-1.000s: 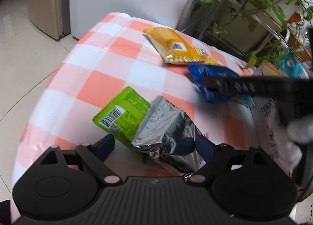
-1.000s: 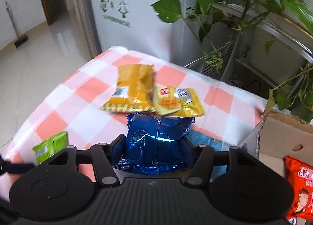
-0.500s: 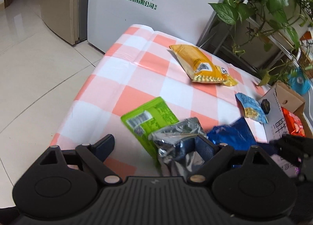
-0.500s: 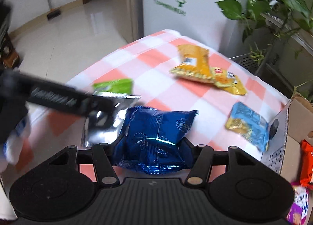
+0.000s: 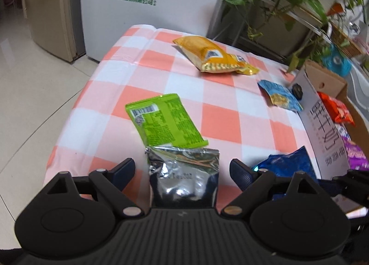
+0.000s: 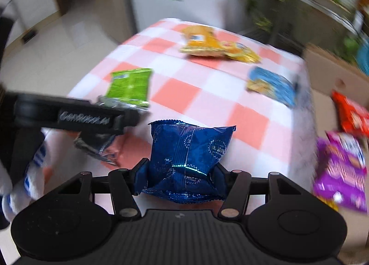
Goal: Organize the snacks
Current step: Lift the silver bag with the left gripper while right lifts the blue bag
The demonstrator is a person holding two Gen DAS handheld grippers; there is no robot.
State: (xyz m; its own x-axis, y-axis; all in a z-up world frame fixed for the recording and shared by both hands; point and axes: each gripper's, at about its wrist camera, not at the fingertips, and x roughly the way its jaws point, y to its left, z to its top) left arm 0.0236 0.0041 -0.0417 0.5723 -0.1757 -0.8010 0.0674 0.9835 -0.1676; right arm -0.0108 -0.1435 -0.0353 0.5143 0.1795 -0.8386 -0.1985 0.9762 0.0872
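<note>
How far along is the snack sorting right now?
Done: a red packet and a purple packet lie in the cardboard box. In hand: the right gripper holds a blue bag. Left: silver, green, orange and light-blue packets.

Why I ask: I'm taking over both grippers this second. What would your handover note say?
Left gripper: open, fingers either side of the crumpled silver foil packet, gaps showing, no grip.
Right gripper: shut on the dark blue foil packet, above the checked tablecloth.
Done: a red packet and a purple packet lie in the cardboard box.
Left: box the blue packet, then the silver one, the green packet, the orange packet and the light blue packet.
</note>
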